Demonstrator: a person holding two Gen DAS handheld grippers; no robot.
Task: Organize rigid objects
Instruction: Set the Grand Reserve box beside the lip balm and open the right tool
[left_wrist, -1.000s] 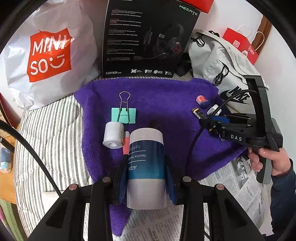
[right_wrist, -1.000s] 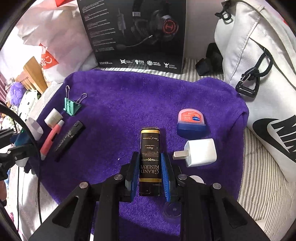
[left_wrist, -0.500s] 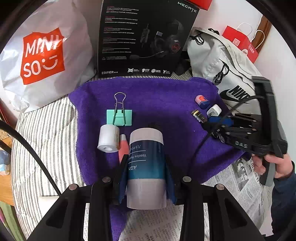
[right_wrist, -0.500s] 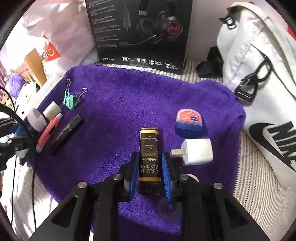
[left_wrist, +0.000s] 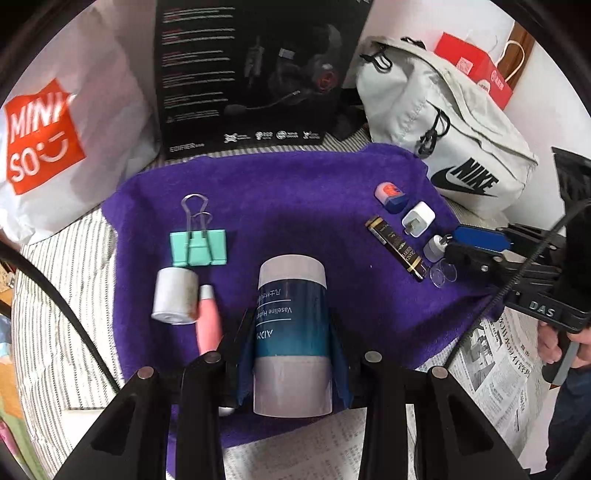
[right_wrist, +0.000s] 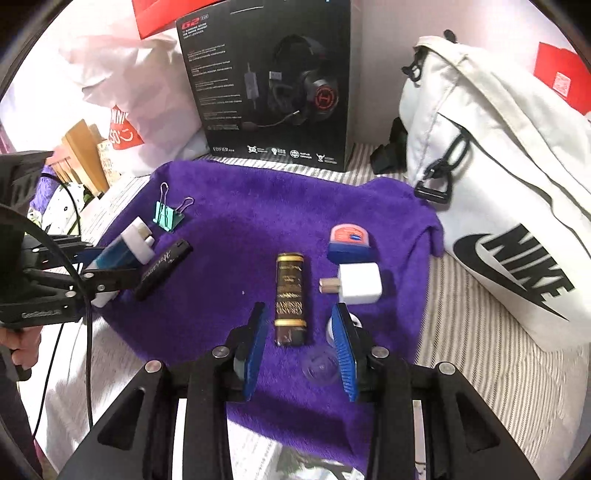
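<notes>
Since half a second ago my right gripper (right_wrist: 299, 347) has let go of the black-and-gold tube (right_wrist: 290, 297): the blue pads that were clamped on it now stand spread, with a gap on both sides.

Left wrist view: my left gripper (left_wrist: 291, 354) pinches the Vaseline bottle (left_wrist: 291, 339) at lower centre, both pads pressed against its blue label, the bottle pointing up the frame over the purple towel (left_wrist: 295, 199). Just left of it lie a pink tube (left_wrist: 208, 325) and a small white roll (left_wrist: 173, 295), with a teal binder clip (left_wrist: 198, 247) above them. At right centre the right gripper comes in from the edge, near the black-and-gold tube, a white charger plug (left_wrist: 418, 221) and a small pink-and-blue jar (left_wrist: 390, 194).

Right wrist view: the black-and-gold tube lies flat on the towel at centre, its near end between my open fingers (right_wrist: 255, 347), touching neither. The charger plug sits just right of it, the pink-and-blue jar above that. A clear round cap (right_wrist: 319, 363) rests beside the right finger. At left centre the left gripper holds the bottle, next to a black pen-like stick (right_wrist: 162, 267) and the binder clip.
</notes>
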